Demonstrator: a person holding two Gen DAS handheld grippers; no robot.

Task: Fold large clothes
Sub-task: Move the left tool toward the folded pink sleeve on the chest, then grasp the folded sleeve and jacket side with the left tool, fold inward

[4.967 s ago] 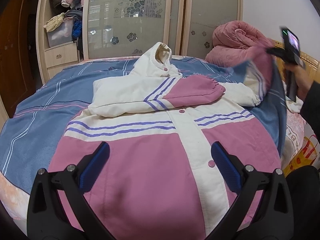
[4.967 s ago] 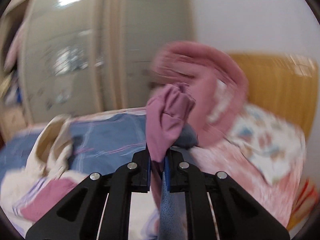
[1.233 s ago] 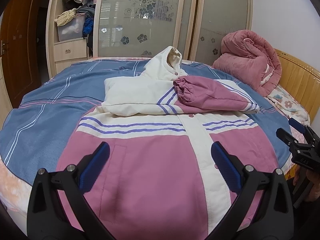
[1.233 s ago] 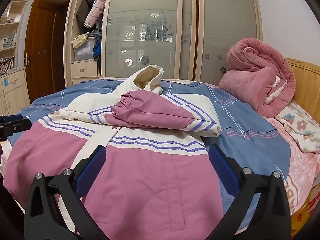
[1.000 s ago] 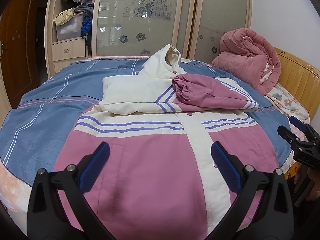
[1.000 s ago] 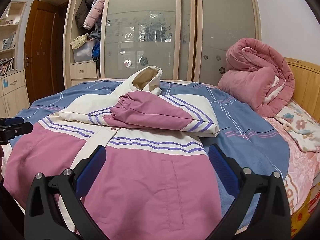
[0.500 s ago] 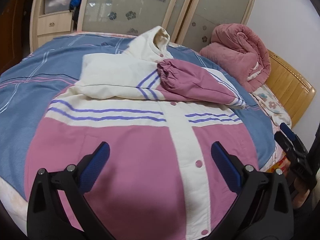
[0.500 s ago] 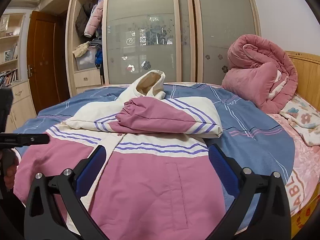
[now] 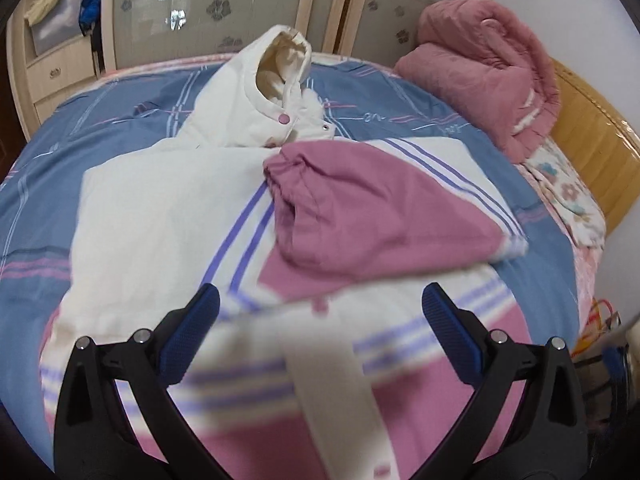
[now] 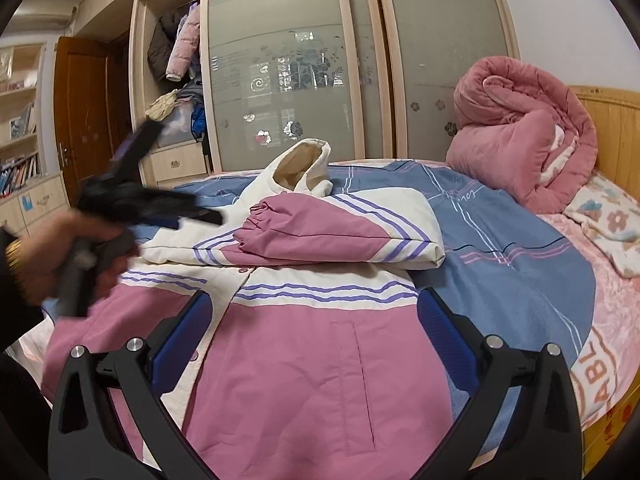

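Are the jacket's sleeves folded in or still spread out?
Folded in: both sleeves lie crossed over the jacket's chest, pink cuff on top.

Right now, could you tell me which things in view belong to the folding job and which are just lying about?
Part of the job:
- pink and white hooded jacket, both sleeves folded across its chest
- left gripper, open
- right gripper, open

Just lying about:
- rolled pink quilt
- floral blanket
- clothes in the open wardrobe

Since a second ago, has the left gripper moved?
Yes. In the right wrist view the left gripper has risen from the bed's near-left edge and pushed in over the jacket, toward its folded sleeves, judged against the wardrobe.
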